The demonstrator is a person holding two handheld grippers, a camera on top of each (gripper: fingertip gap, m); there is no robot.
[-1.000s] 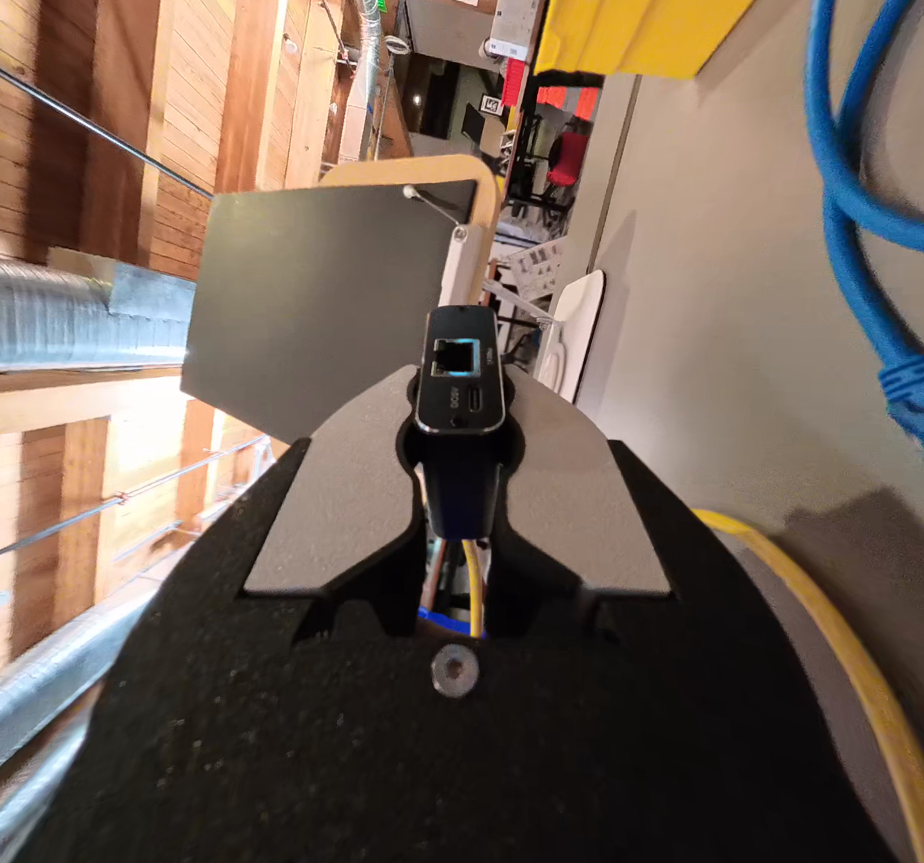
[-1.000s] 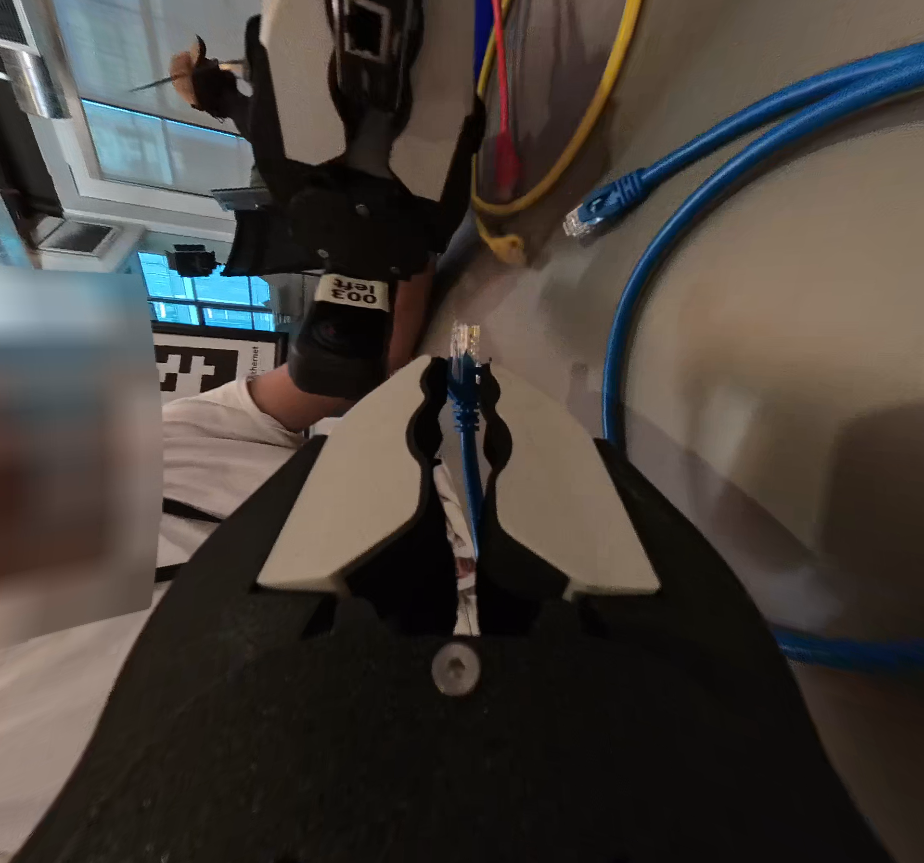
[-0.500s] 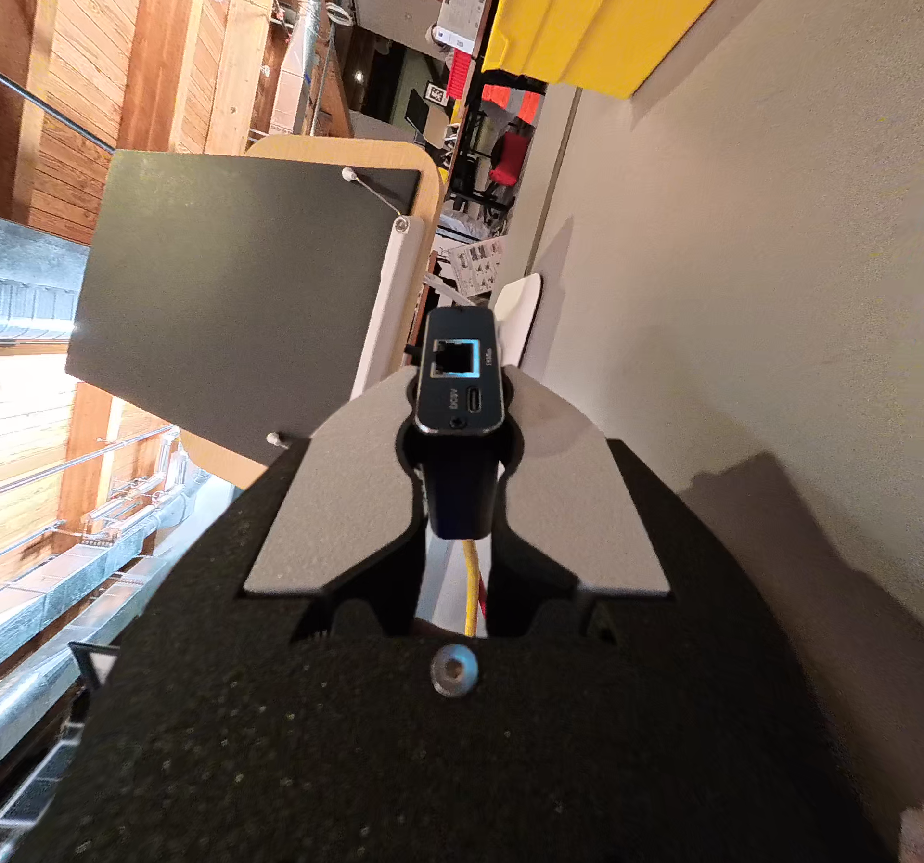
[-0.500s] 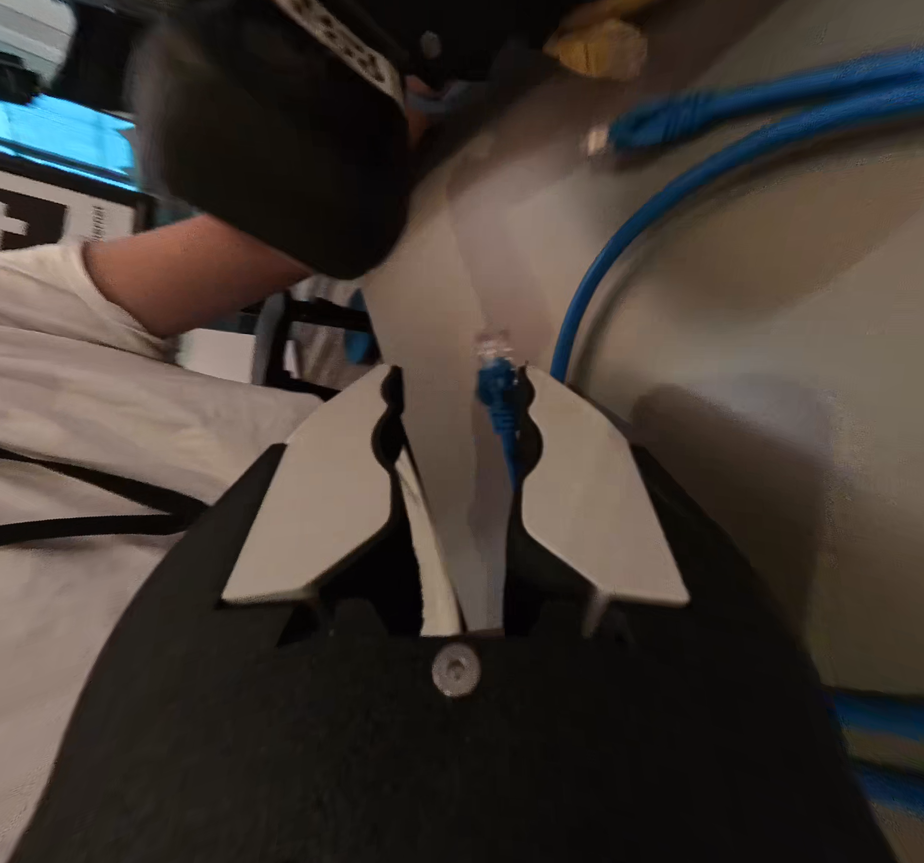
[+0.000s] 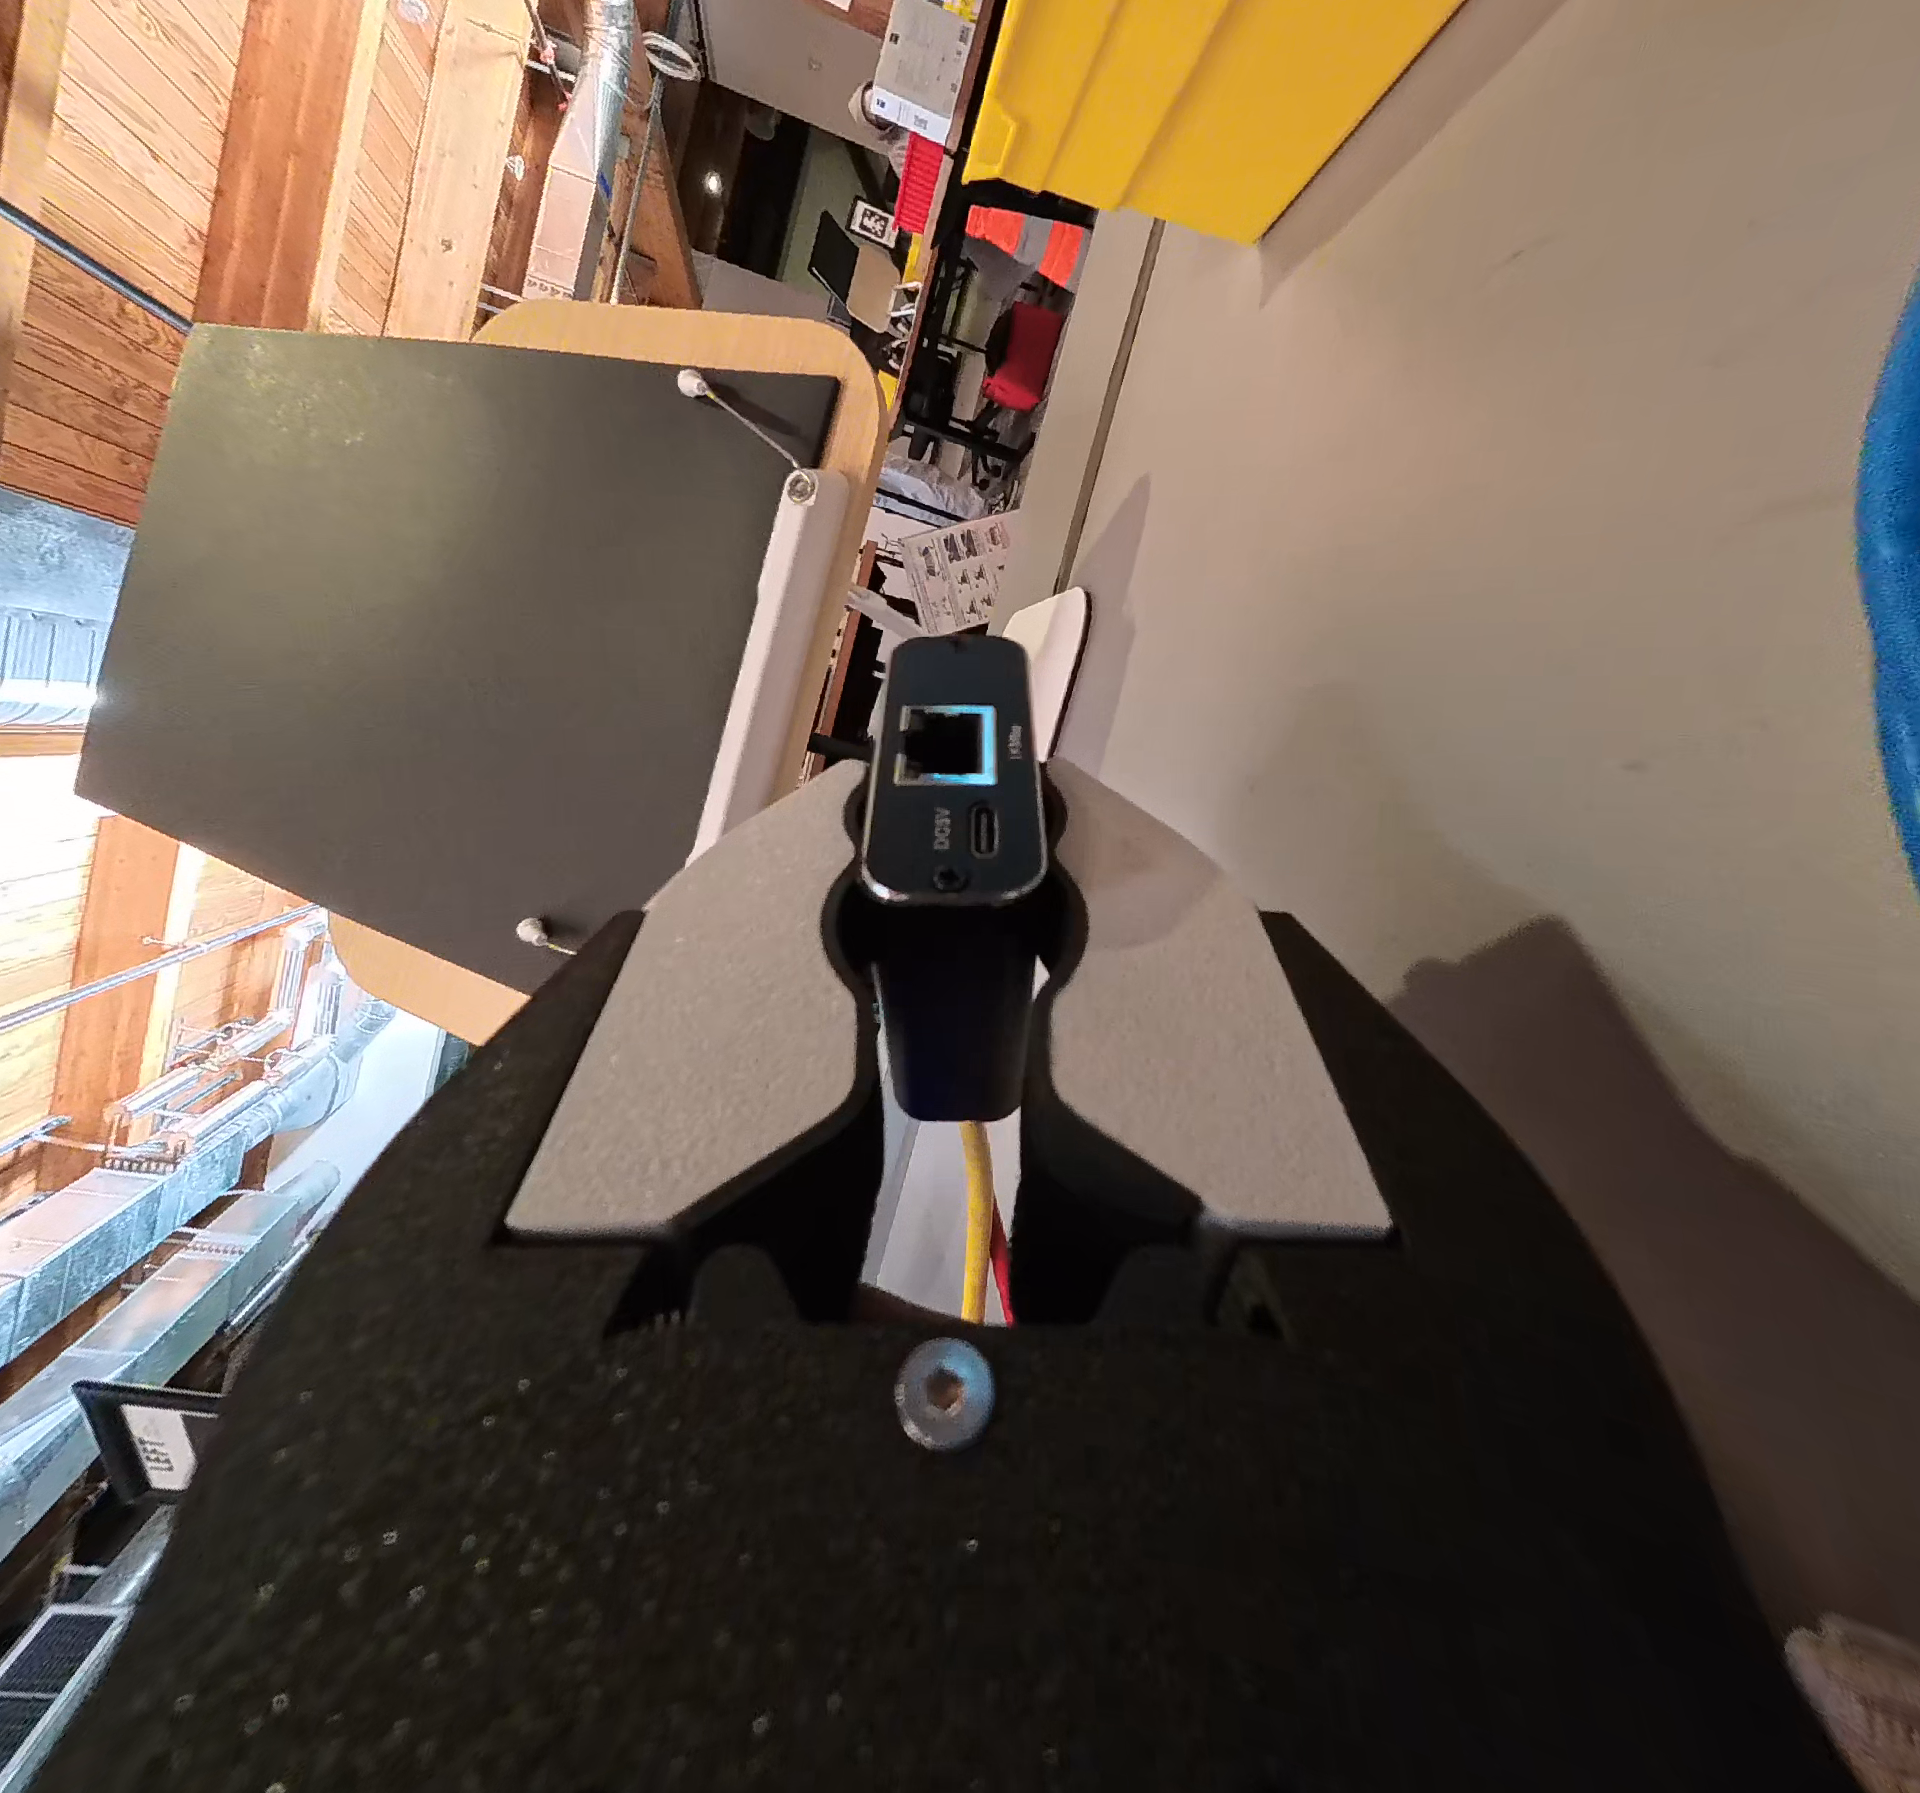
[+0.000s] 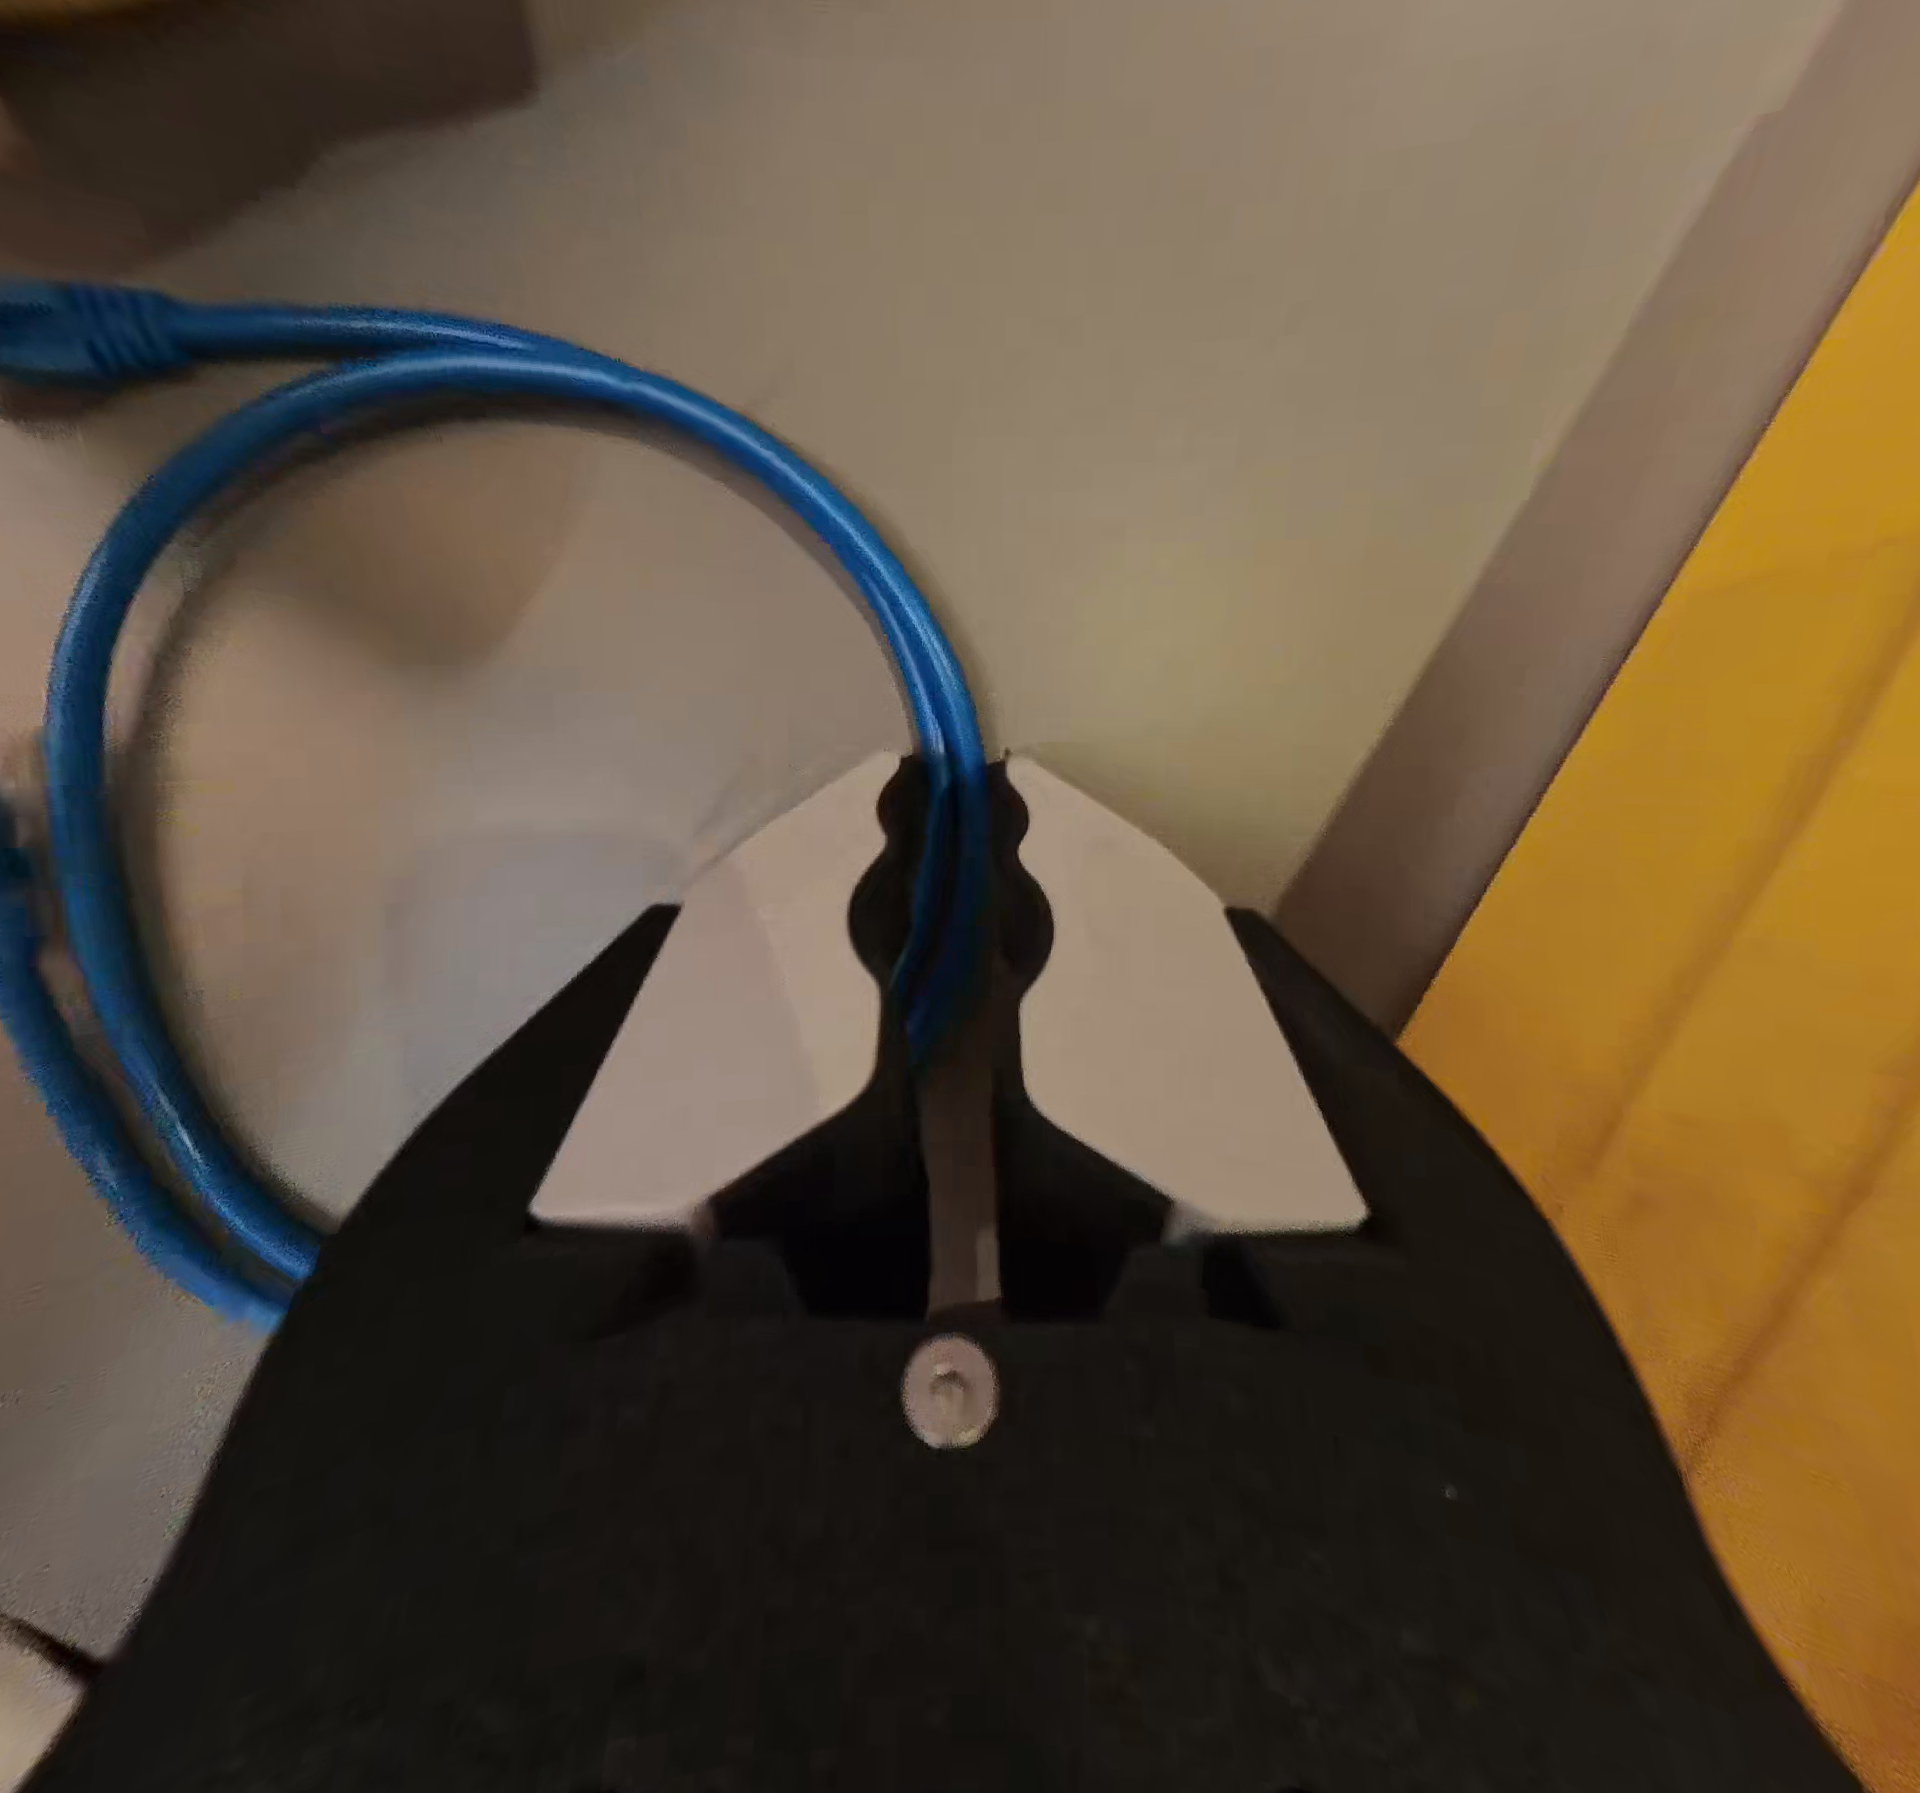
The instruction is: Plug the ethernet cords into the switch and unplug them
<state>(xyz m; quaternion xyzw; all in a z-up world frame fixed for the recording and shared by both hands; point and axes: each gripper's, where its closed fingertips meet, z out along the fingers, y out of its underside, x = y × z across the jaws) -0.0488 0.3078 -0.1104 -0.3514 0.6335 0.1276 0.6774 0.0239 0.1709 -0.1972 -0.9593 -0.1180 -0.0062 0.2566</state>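
Left gripper (image 5: 954, 860): jaws clamped on the switch (image 5: 956, 787), a small black box held end-on between the fingertips, its empty port facing away from the claw. A yellow cord (image 5: 975, 1213) runs back from the switch's near end between the fingers. Right of the claw, the beige table (image 5: 1455, 600) lies bare and open up to a yellow bin (image 5: 1195, 50) far ahead; a blurred blue shape at the right edge cannot be identified. Left of the claw, a dark panel (image 5: 447, 621) stands off the table edge. Right gripper (image 6: 951, 787): jaws nearly closed on the blue cord (image 6: 499, 393), which passes between the fingertips and loops away to the left and back under the claw. One plug end (image 6: 94, 341) lies far left on the table; this view alone shows it. The yellow bin wall (image 6: 1662, 808) stands close on the right, leaving little room there; open table ahead and left. The switch appears only in the left view.
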